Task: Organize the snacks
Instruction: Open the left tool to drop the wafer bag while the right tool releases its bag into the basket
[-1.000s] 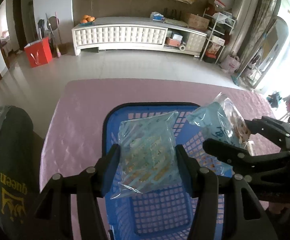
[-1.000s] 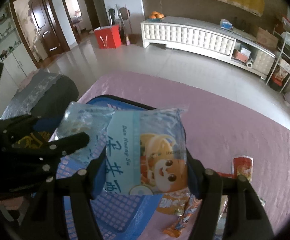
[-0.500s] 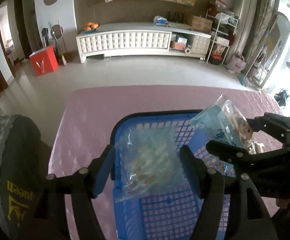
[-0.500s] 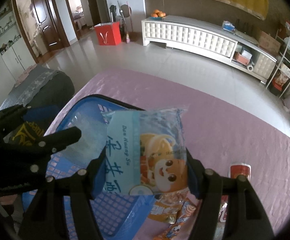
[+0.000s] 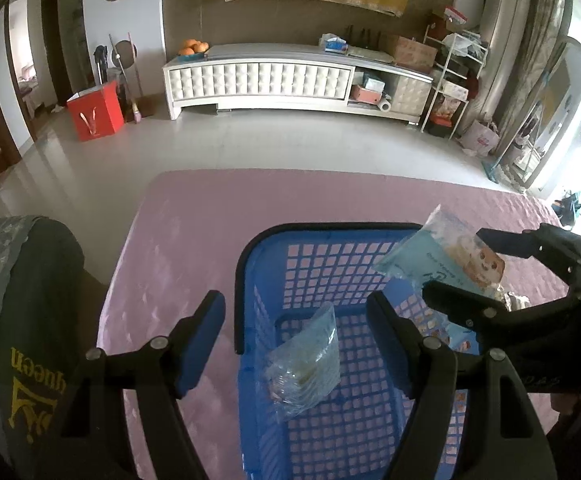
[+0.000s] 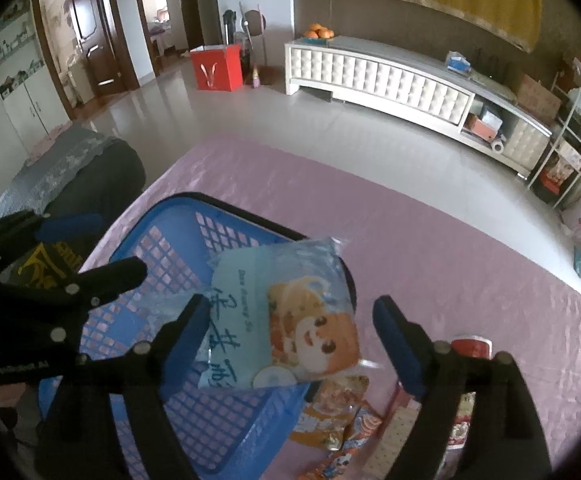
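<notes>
A blue plastic basket stands on the pink tablecloth and also shows in the right wrist view. My left gripper is open above it, and a clear snack packet lies loose inside the basket. My right gripper is open over the basket's right rim. A light blue snack bag with a cartoon face is between its fingers, tilted and no longer pinched; it also shows in the left wrist view.
Several orange and red snack packets lie on the pink table right of the basket. A dark chair back stands at the table's left edge. Beyond the table are floor, a white cabinet and a red box.
Both grippers opened. The clear packet dropped from my left gripper into the basket. The blue bag came loose from my right gripper and tilts down toward the basket.
</notes>
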Tool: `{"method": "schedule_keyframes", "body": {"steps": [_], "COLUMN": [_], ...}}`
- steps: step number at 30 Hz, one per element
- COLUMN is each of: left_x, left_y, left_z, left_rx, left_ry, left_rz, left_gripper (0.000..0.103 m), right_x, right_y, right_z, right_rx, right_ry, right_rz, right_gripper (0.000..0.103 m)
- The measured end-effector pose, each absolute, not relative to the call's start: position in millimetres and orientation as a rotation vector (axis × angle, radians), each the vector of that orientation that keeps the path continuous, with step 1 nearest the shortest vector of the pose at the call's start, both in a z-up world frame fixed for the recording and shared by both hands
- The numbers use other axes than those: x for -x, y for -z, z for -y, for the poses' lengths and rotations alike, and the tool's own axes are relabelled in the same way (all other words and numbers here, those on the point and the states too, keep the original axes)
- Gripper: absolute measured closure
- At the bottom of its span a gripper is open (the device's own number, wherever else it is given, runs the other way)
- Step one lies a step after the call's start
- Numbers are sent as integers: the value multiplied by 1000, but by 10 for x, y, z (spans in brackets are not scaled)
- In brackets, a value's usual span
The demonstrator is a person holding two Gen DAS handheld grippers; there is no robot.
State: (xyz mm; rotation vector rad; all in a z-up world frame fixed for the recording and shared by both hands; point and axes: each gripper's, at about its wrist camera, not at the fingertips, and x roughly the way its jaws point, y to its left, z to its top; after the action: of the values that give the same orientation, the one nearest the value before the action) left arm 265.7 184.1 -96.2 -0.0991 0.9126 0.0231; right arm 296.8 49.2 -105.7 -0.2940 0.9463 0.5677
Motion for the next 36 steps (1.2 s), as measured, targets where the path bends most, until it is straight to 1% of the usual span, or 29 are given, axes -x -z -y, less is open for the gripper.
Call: {"method": "schedule_keyframes", "body": {"steps": [4, 7, 11, 21, 28, 30, 36], "left_x": [-2575, -2535, -2494, -2325, -2057, -1984, -1726], "left_y": [925, 920, 904, 742, 448, 369, 166], "left_z": [-1775, -1778, -1786, -1788, -1638, -1585, -1388], "left_rx": [76, 77, 73, 65, 49, 46, 31], "left_ry": [-36, -31, -31, -34, -21, -17, 11], "left_rz": [-904, -908, -910, -885, -841, -829, -794], "left_gripper": [32, 32, 32, 32, 32, 30, 30], "right_x": [-2970, -2972, -2903, -2751, -2499, -2419, -2165], "right_y": [1066, 1029, 990, 780, 475, 398, 212], "right_z": [-472, -455, -495, -314, -129, -75, 120], "right_rx": [312, 322, 380, 315, 287, 287, 278], "right_ry": [-557, -528, -512, -521, -525, -530, -516], "right_rz": [-949, -927, -887, -882, -846, -832, -800], "right_gripper": [8, 5, 5, 5, 5, 5, 5]}}
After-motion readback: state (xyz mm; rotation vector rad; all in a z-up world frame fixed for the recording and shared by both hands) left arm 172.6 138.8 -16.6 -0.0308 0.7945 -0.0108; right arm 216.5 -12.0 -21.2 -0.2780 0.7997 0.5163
